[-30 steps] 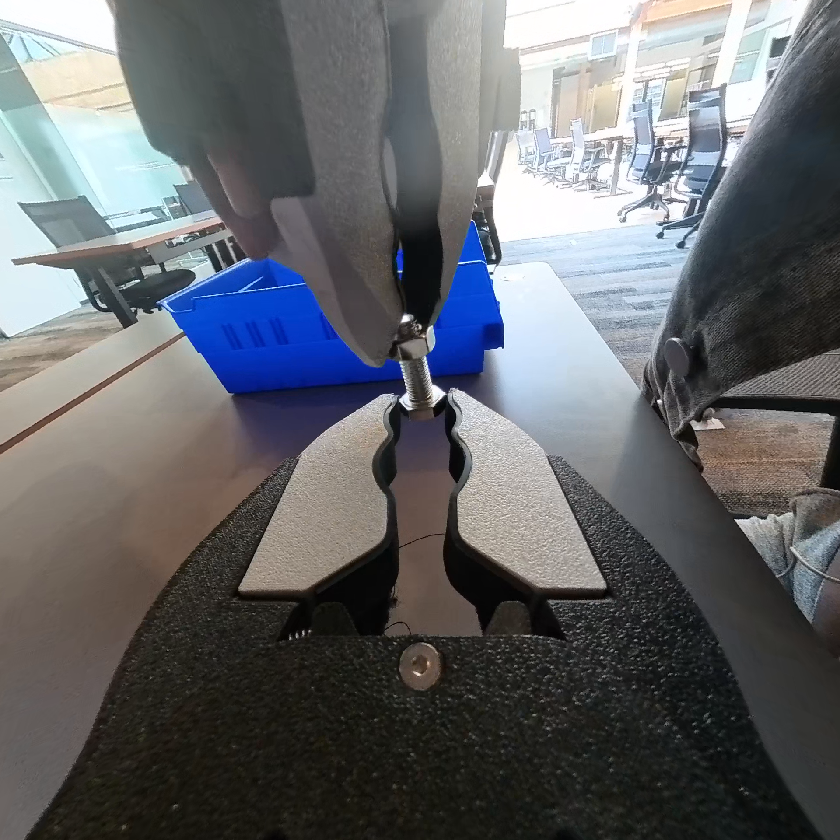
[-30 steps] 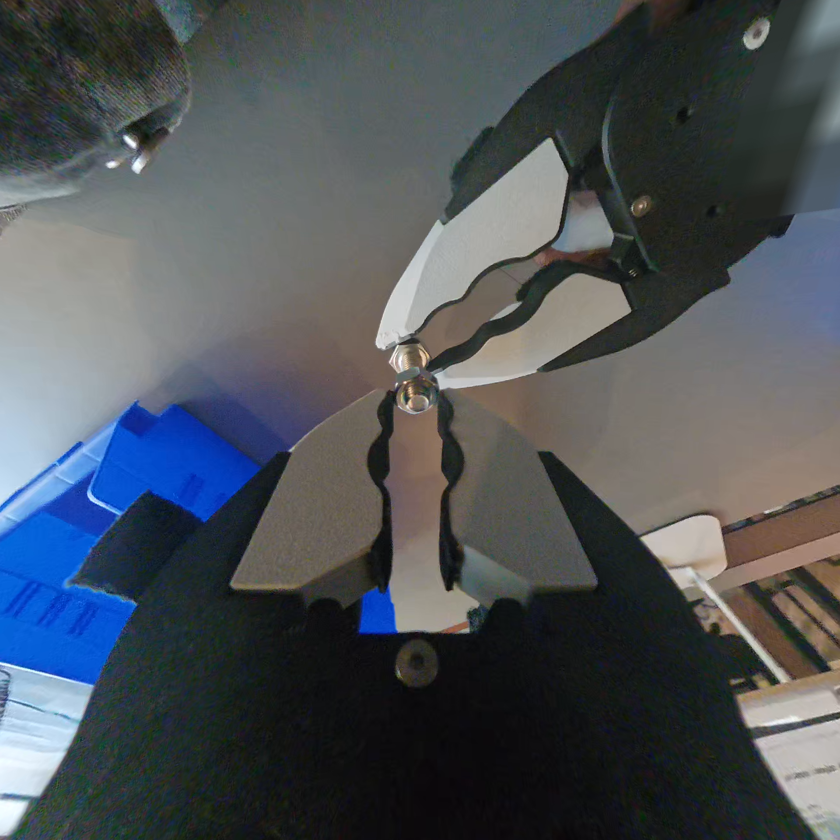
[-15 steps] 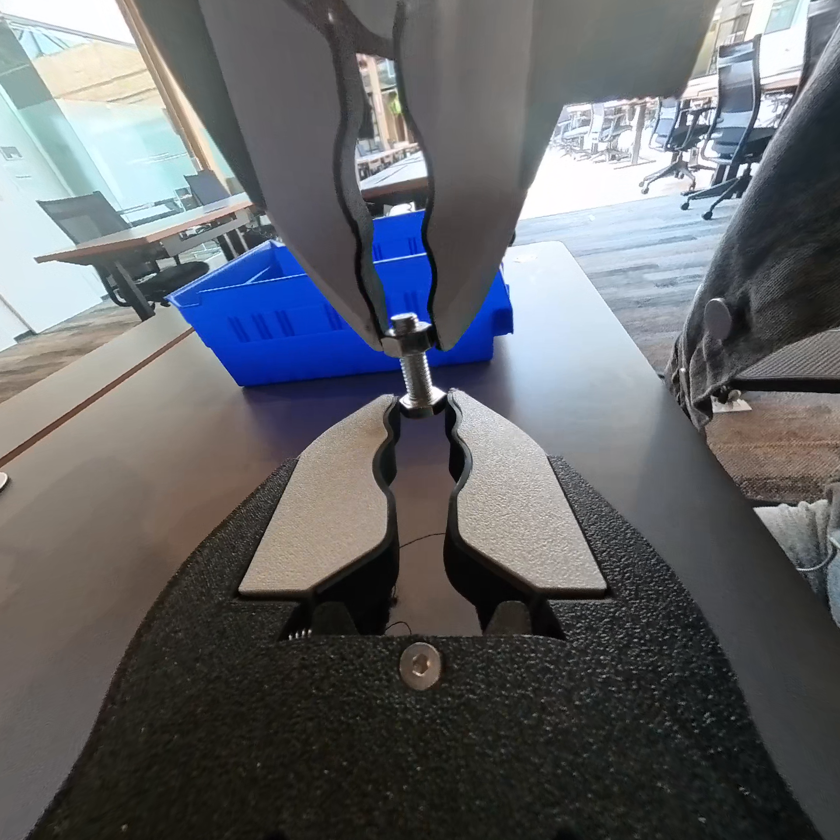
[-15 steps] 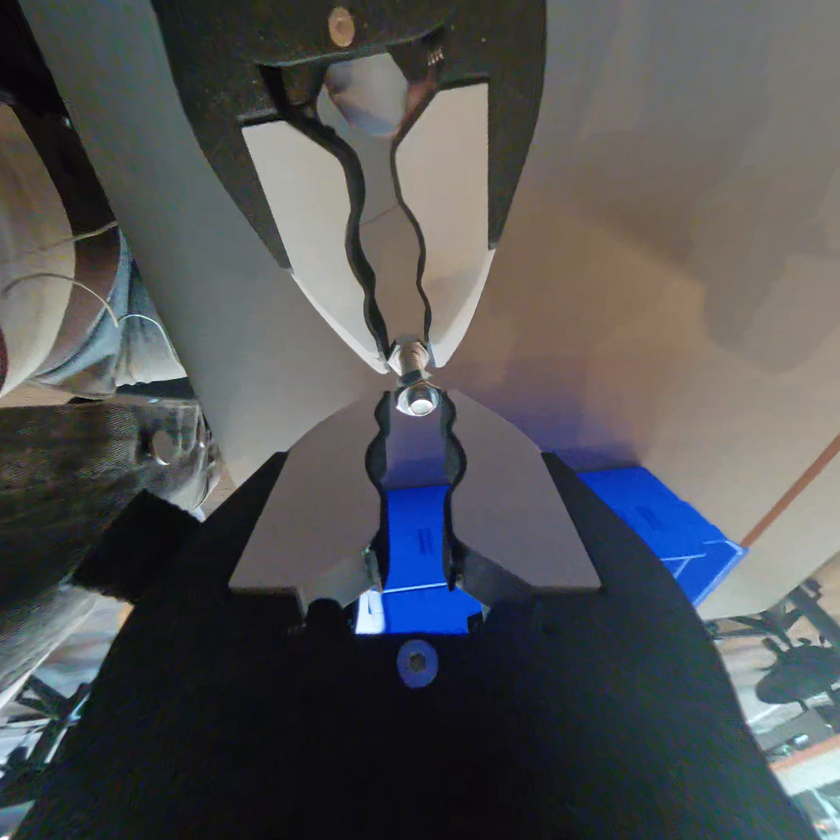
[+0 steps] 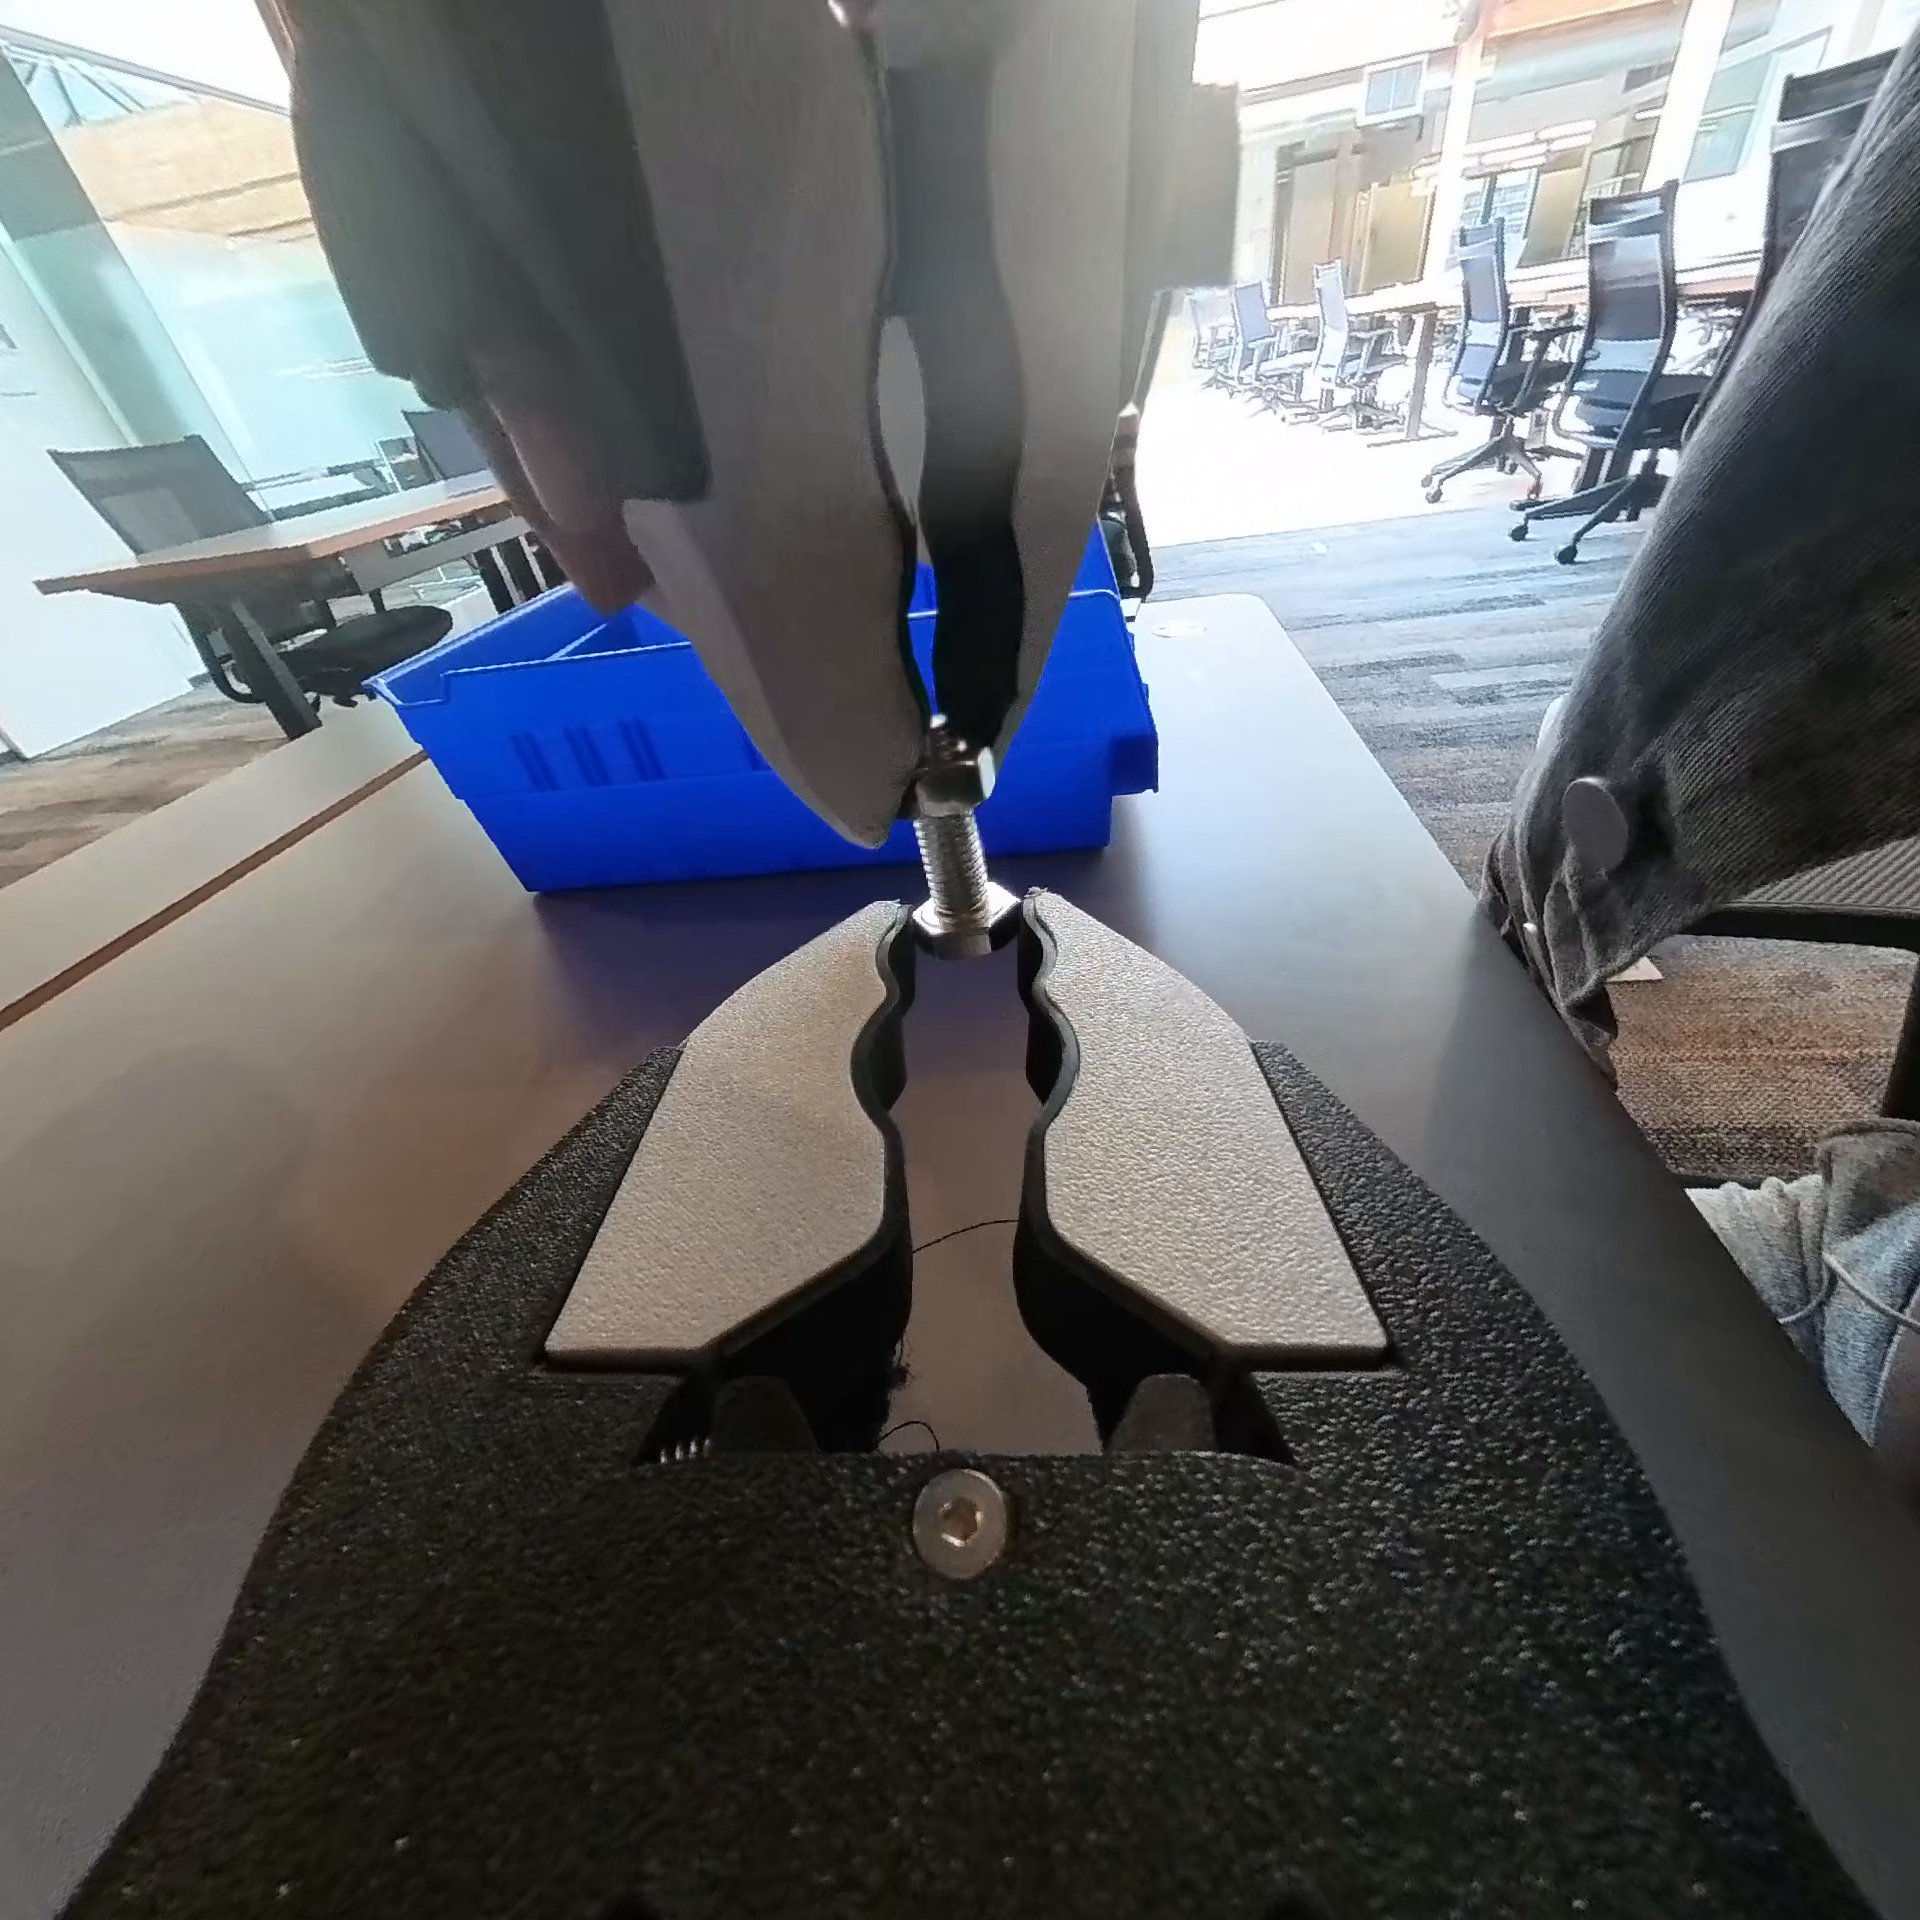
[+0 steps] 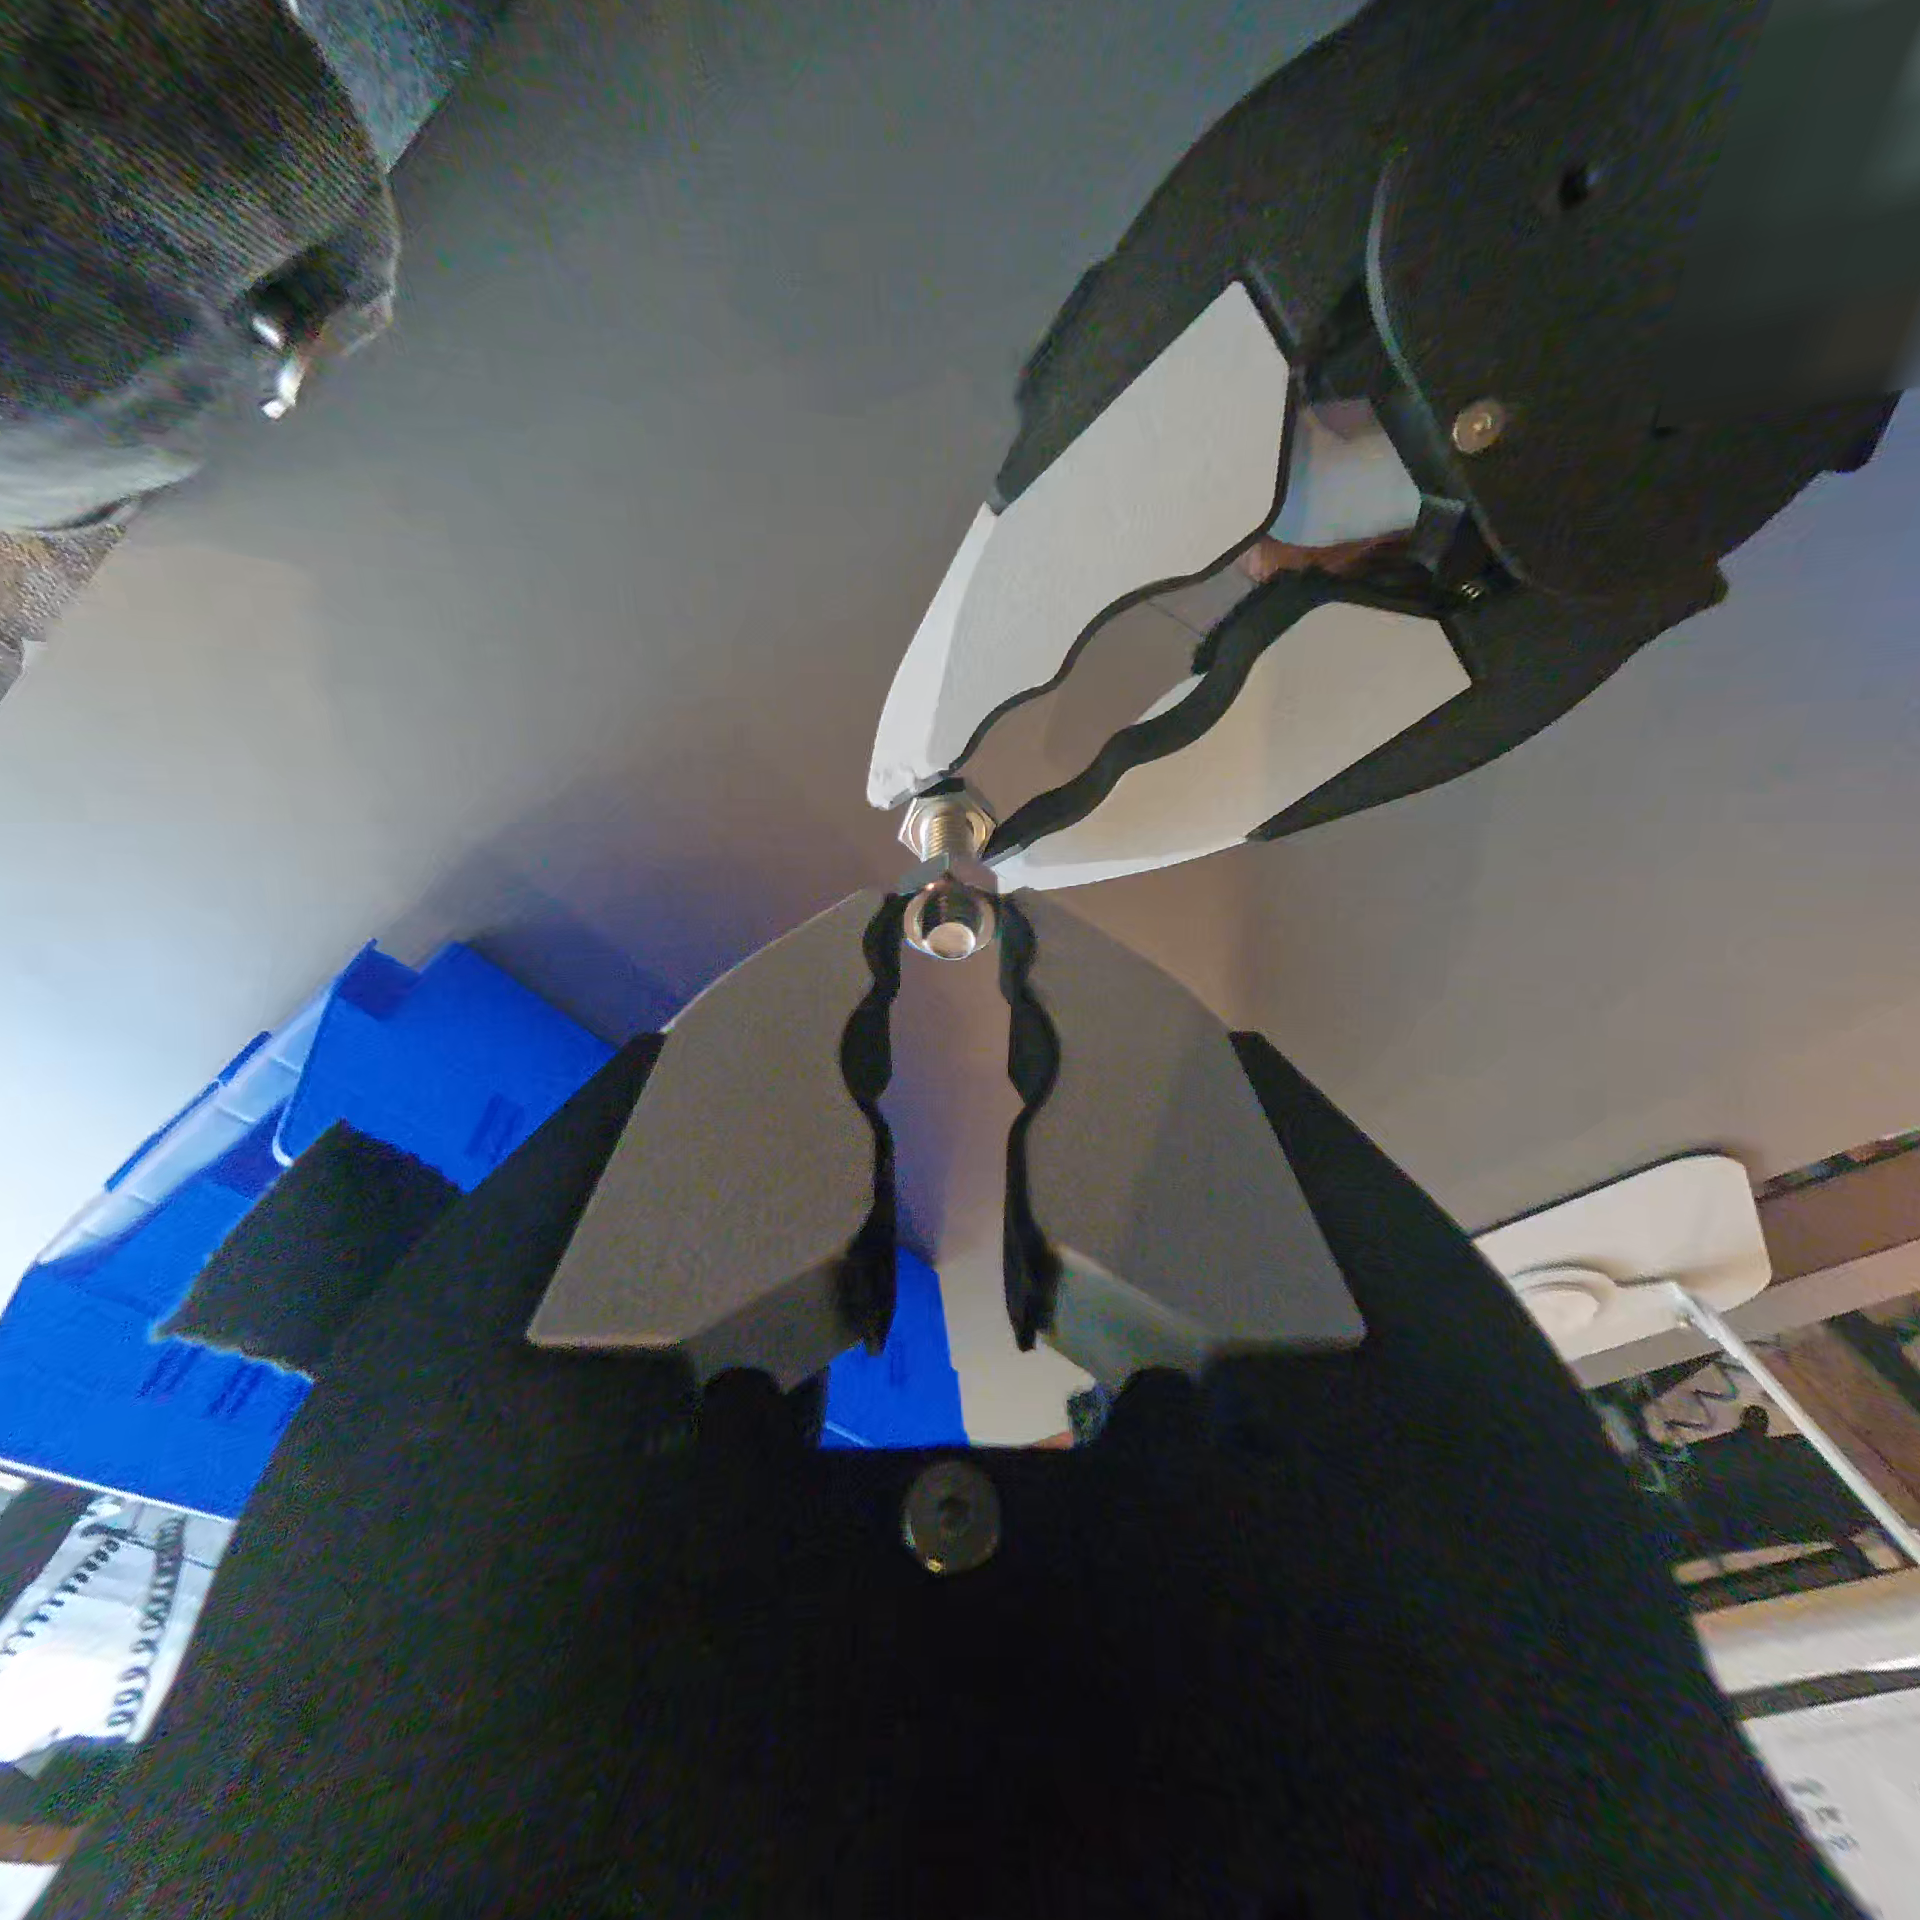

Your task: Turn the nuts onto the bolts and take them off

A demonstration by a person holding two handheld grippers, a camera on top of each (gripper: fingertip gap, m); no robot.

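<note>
You are gripping one shiny steel threaded bolt (image 5: 951, 868) from both ends.
Your left gripper (image 5: 958, 923) is pinching its hex head; your right gripper (image 6: 943, 902) is clamping the silver hex nut (image 5: 954, 774) above.

Dark brown table (image 5: 312, 1091) filling the lower half of the left wrist view. Blue plastic bin (image 5: 665, 769) resting on it toward 12 o'clock, near the far edge. Wooden desk (image 5: 291, 540) and black office chair (image 5: 156, 499) beyond at 10 o'clock, in front of glass walls. Rows of black office chairs (image 5: 1621, 343) at 2 o'clock on a sunlit floor. Grey patterned carpet (image 5: 1455, 665) past the table's edge at 3 o'clock. Dark denim sleeve (image 5: 1745, 540) with a metal button along the 3 o'clock edge.
</note>
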